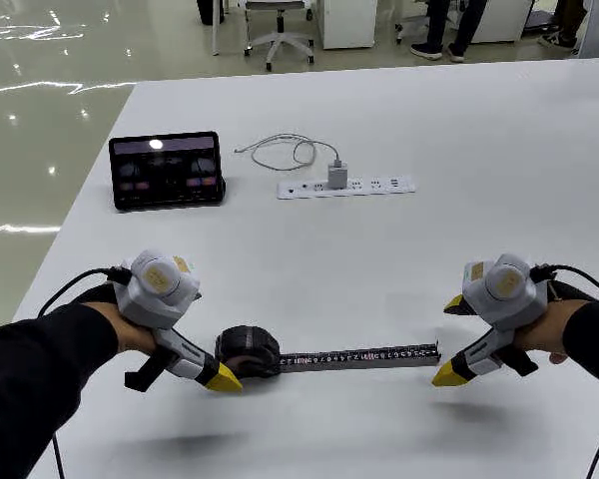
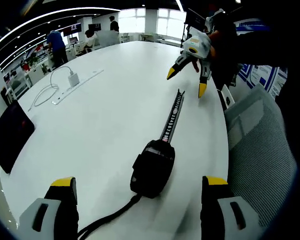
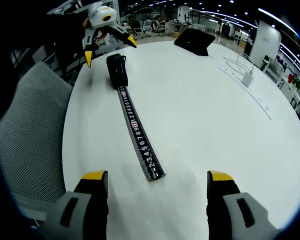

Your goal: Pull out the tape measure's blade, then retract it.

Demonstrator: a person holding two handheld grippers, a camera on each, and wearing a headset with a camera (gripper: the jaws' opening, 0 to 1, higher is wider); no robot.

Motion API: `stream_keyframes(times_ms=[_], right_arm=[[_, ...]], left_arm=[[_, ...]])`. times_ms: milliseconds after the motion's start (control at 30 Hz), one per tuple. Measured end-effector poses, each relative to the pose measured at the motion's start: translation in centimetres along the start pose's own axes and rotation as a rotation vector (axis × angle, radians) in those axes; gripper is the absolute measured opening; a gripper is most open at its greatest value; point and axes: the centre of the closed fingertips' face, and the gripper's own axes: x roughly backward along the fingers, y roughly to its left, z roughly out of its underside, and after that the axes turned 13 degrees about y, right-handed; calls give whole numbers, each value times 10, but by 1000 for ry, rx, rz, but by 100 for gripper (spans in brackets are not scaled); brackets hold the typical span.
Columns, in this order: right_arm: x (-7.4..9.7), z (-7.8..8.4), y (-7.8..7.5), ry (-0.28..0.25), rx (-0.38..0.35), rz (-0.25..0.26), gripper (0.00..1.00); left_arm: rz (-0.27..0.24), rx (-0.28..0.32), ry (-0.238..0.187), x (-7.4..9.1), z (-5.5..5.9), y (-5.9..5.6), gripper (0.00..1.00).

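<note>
Head view: the black round-cased tape measure lay near the front edge of the white tabletop, its black blade with white numerals drawn out flat on the surface. The blade's long axis ran straight across from the case toward the right gripper. The left gripper sat just beside the case. Left gripper view: jaws spread wide, holding nothing. The case lay between them and slightly ahead, apart from both jaws, with the blade running away toward the other gripper. Right gripper view: jaws likewise spread and empty. The blade's free end lay just ahead, between the two jaw tips and touching neither, with the axis pointing back at the case. Judgement: the pull-out looked done and retraction remained. The left gripper was nearer the case, the right nearer the free end.
</note>
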Motion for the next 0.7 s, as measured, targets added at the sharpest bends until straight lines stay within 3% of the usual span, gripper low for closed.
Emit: stream_keyframes(times_ms=[133, 200, 300, 367, 400, 433, 500, 600, 700], right_arm=[[4, 2, -2, -32, -36, 38, 81], [9, -2, -1, -91, -81, 50, 84], [13, 4, -3, -100, -108, 62, 87], [21, 3, -7, -150, -139, 104, 87], [24, 2, -8, -169, -156, 106, 87], [27, 4, -8, -180, -164, 115, 88], [33, 6, -7, -193, -183, 122, 89], [36, 14, -8, -220, -205, 126, 90], [39, 21, -3, -222, -213, 136, 93]], left_arm=[[-20, 61, -40, 6, 5, 2, 100], [-43, 101, -56, 8, 8, 3, 100], [-52, 149, -86, 12, 10, 2, 100], [-74, 177, -107, 18, 12, 3, 100], [-77, 179, -126, 20, 12, 2, 100], [-75, 218, -153, 23, 13, 2, 100], [-89, 221, -152, 25, 20, 3, 100], [-127, 250, -206, 34, 23, 7, 100], [-143, 257, -213, 37, 29, 11, 100]])
